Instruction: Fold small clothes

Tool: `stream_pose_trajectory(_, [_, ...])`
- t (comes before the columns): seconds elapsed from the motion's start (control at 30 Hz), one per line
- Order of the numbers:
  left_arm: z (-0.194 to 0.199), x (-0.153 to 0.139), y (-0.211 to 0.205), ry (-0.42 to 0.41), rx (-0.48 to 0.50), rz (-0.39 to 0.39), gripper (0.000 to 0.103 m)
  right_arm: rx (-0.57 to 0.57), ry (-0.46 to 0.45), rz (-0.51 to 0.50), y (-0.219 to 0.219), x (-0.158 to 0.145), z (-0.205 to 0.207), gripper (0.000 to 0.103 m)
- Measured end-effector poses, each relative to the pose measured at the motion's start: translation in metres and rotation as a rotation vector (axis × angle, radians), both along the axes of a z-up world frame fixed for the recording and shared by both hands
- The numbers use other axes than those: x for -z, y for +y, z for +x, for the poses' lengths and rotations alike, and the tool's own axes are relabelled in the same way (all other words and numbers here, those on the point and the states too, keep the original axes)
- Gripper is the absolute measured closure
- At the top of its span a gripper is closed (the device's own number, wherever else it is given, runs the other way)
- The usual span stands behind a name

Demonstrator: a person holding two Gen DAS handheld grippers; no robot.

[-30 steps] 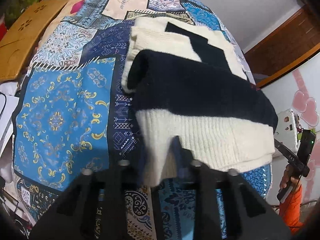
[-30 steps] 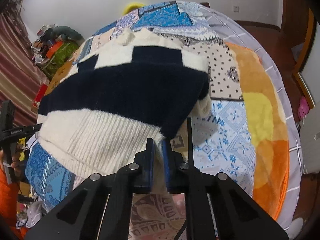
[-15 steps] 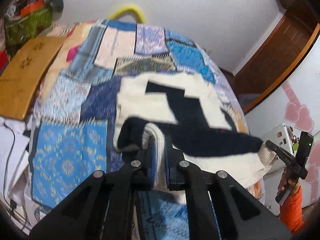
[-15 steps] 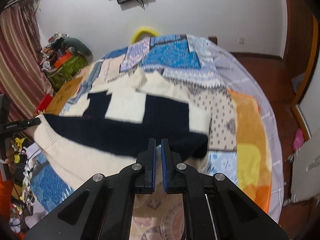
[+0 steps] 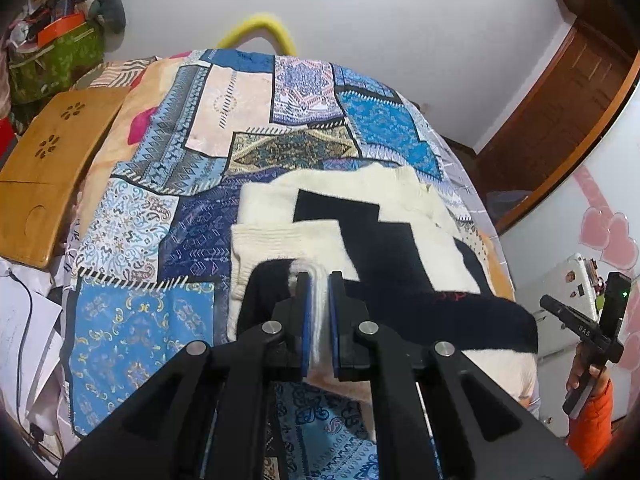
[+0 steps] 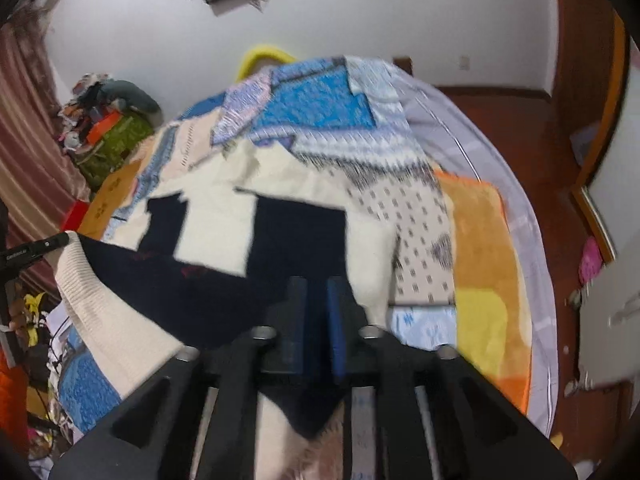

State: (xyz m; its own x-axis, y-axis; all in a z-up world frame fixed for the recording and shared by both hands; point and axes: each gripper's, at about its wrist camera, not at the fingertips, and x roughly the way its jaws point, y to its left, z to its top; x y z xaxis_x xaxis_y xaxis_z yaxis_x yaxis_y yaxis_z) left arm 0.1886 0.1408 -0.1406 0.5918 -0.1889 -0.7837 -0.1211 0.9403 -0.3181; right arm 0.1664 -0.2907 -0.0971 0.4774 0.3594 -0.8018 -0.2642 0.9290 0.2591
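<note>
On the patchwork bedspread, in the left wrist view, a cream and navy knitted sweater lies spread across the right half of the bed, its near hem lifted off the cover. The left gripper is clamped tight on a cream ribbed fold of that hem, which shows as a white strip pinched between the blue pads. A wooden lap tray rests at the bed's left edge. At far right a hand in an orange sleeve holds the other gripper's handle.

In the right wrist view, blurred, the same sweater stretches from the bed's middle toward the lower left, where its ribbed cream hem hangs raised. The right gripper has its jaws opening; dark navy knit lies between and under the blue pads, and the blur hides whether they still press on it. An orange blanket covers the bed's right side.
</note>
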Motion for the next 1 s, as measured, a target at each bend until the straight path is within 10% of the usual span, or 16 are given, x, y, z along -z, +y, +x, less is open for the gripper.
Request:
stream_pose_trajectory(0.1, [-0.002, 0.005, -0.006, 0.006, 0.015, 0.021, 0.096, 0.021, 0.008, 0.007, -0.008, 0.006, -0.013, 0.059])
stream_pose_trajectory(0.63, [-0.022, 0.005, -0.024, 0.000, 0.043, 0.083, 0.096, -0.059, 0.168, 0.054, 0.013, 0.050, -0.054, 0.059])
stream_pose_trajectory(0.8, [-0.024, -0.001, -0.026, -0.018, 0.040, 0.097, 0.096, -0.108, 0.149, 0.080, 0.023, 0.045, -0.056, 0.094])
stream_pose_trajectory(1.0, [-0.018, -0.014, -0.025, -0.066, 0.024, 0.138, 0.096, -0.136, 0.052, 0.086, 0.029, 0.018, -0.044, 0.096])
